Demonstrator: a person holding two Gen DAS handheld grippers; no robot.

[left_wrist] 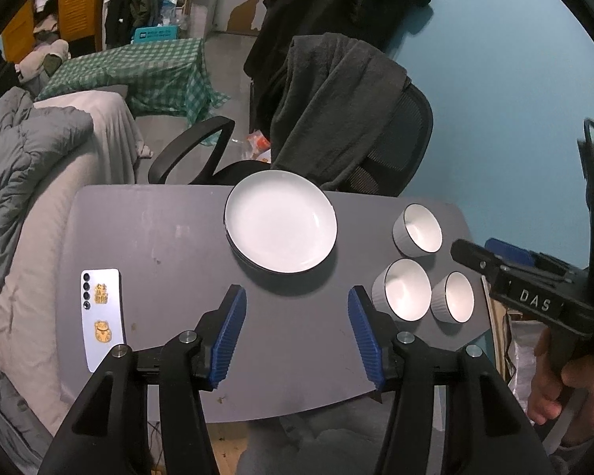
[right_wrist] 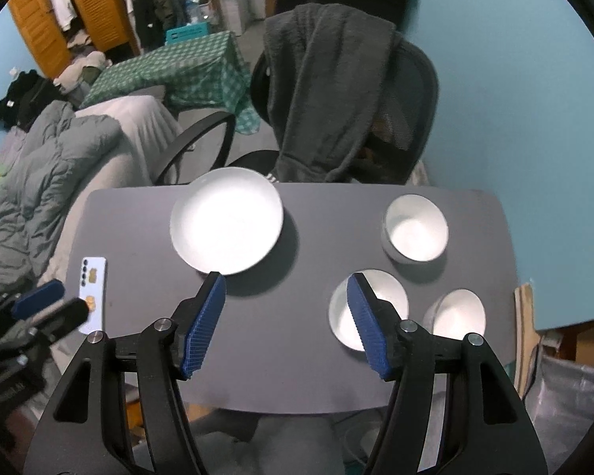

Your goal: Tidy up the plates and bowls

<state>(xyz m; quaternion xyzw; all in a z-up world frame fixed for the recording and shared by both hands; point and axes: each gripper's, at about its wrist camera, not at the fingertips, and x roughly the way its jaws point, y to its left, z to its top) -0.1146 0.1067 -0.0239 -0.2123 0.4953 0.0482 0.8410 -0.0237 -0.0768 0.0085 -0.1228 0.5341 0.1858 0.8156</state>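
Observation:
A stack of white plates (left_wrist: pixel 280 221) with dark rims sits at the far middle of the grey table (left_wrist: pixel 170 245); it also shows in the right wrist view (right_wrist: pixel 226 219). Three white bowls stand apart at the right: a far one (left_wrist: pixel 417 229) (right_wrist: pixel 415 227), a near-left one (left_wrist: pixel 403 289) (right_wrist: pixel 370 308) and a near-right one (left_wrist: pixel 454 297) (right_wrist: pixel 455 312). My left gripper (left_wrist: pixel 296 297) is open and empty above the table's near middle. My right gripper (right_wrist: pixel 285 283) is open and empty, its right finger over the near-left bowl.
A white phone (left_wrist: pixel 102 318) lies at the table's left side (right_wrist: pixel 93 293). A black office chair draped with a dark grey towel (left_wrist: pixel 336 107) stands behind the table. A bed with grey bedding (left_wrist: pixel 27 150) is on the left. The right gripper's body (left_wrist: pixel 534 297) hangs at the table's right edge.

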